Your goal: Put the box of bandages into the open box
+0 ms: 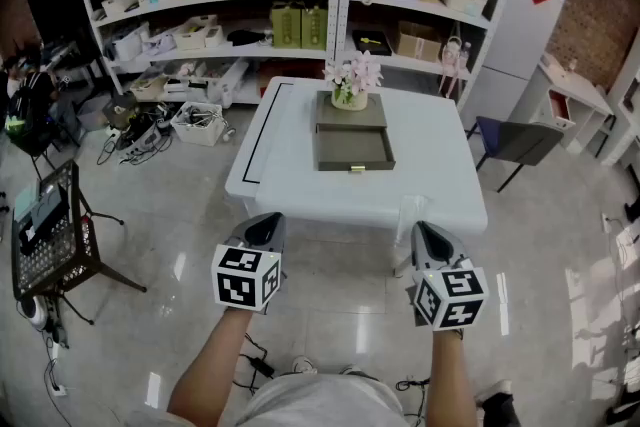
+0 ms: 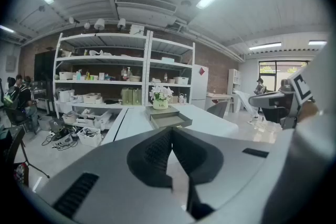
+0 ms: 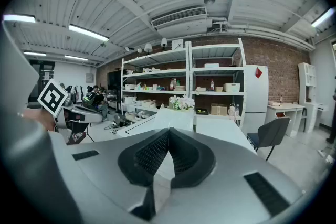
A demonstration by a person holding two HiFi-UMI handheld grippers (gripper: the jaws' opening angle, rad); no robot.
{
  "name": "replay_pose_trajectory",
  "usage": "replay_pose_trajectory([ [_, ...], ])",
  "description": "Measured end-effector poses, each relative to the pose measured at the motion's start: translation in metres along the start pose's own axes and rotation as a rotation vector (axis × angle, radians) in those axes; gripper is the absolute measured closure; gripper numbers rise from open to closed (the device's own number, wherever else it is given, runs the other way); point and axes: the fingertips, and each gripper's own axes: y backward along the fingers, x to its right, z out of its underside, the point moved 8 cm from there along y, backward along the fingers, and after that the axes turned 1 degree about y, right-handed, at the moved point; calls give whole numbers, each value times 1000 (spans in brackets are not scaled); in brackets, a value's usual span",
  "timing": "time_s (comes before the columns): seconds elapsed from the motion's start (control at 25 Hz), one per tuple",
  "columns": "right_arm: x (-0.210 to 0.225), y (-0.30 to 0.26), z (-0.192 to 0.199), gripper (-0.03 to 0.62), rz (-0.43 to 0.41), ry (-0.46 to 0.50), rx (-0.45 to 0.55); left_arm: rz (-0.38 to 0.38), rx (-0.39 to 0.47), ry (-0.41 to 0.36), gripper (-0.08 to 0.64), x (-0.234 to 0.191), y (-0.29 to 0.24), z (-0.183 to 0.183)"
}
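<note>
Evidently empty, the left hand-held gripper (image 1: 265,227) and right hand-held gripper (image 1: 428,237) are hanging closed, short of the white rectangular bench (image 1: 430,165). The shallow grey open box (image 1: 354,147) is sitting centrally toward its far edge. The box of bandages is showing nowhere; presumably light, stiff card, best pinched across narrow sides.

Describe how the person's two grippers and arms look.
Both the left gripper and the right gripper have light grey shells that taper to dark jaws with ribbed black pads. Each carries a white cube printed with black square markers. No cables show on them. The forearms are bare, with no sleeves in view; the shirt is pale grey.
</note>
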Motion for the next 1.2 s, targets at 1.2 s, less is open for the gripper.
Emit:
replay_pose_trajectory([
  [1.2,67,-120,-13,588,-73,-9,0,-43,-33,-10,555,-28,-115,-33],
])
